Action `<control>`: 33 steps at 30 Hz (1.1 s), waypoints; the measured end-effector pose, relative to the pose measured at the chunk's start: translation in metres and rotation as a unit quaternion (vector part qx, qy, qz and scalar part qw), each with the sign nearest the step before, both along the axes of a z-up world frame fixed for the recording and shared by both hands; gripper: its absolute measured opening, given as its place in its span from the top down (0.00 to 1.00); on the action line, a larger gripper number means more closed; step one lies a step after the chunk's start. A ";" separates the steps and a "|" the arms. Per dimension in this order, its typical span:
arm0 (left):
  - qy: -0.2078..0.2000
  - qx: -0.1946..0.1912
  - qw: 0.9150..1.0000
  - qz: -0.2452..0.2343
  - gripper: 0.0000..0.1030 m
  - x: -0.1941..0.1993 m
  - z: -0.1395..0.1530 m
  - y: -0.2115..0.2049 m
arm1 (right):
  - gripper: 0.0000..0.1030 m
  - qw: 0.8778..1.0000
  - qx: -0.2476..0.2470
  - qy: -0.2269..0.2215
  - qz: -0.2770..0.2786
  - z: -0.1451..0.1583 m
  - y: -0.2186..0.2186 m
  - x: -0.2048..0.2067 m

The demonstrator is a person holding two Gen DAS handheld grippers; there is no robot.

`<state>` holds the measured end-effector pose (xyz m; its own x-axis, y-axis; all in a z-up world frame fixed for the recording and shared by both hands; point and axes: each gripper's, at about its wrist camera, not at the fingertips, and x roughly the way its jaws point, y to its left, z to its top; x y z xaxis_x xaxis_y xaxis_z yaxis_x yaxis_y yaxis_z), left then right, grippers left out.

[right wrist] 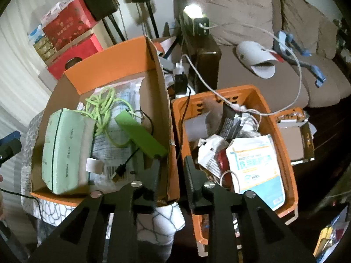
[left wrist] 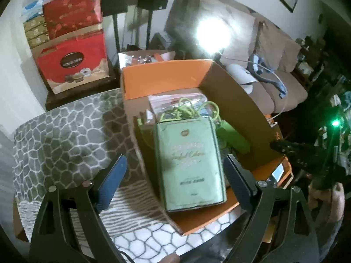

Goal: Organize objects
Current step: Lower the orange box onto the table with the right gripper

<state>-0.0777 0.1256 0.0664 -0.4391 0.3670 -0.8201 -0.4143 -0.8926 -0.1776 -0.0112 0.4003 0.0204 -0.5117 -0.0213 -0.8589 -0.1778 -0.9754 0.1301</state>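
An open orange cardboard box (left wrist: 162, 79) sits on a patterned table; it also shows in the right wrist view (right wrist: 114, 63). In it lie a pale green tin (left wrist: 189, 164), also seen from its side (right wrist: 65, 149), a bright green cord (right wrist: 101, 105), a green power bank (right wrist: 140, 135) and plastic bags. My left gripper (left wrist: 175, 179) is open, its fingers either side of the tin's near end, not touching. My right gripper (right wrist: 171, 175) is open and empty, astride the box's right wall (right wrist: 163, 114).
An orange plastic crate (right wrist: 287, 153) full of packets and cables stands right of the box. Red gift boxes (left wrist: 74, 50) are stacked at the back left. A brown sofa (right wrist: 263, 22) with a white device and cables lies behind. The patterned tablecloth (left wrist: 65, 135) spreads left.
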 end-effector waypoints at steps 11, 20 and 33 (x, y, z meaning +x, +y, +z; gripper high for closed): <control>0.016 0.004 0.999 0.030 0.01 0.020 -0.002 -0.035 | 0.55 0.999 0.008 0.044 0.015 0.025 -0.027 0.019; 0.019 0.008 0.998 0.052 0.00 0.037 -0.009 -0.062 | 0.28 0.997 0.017 0.068 0.035 0.030 -0.065 0.028; 0.063 -0.015 0.993 0.098 0.00 0.064 -0.005 -0.100 | 0.08 0.995 -0.006 0.082 0.056 0.026 -0.105 0.035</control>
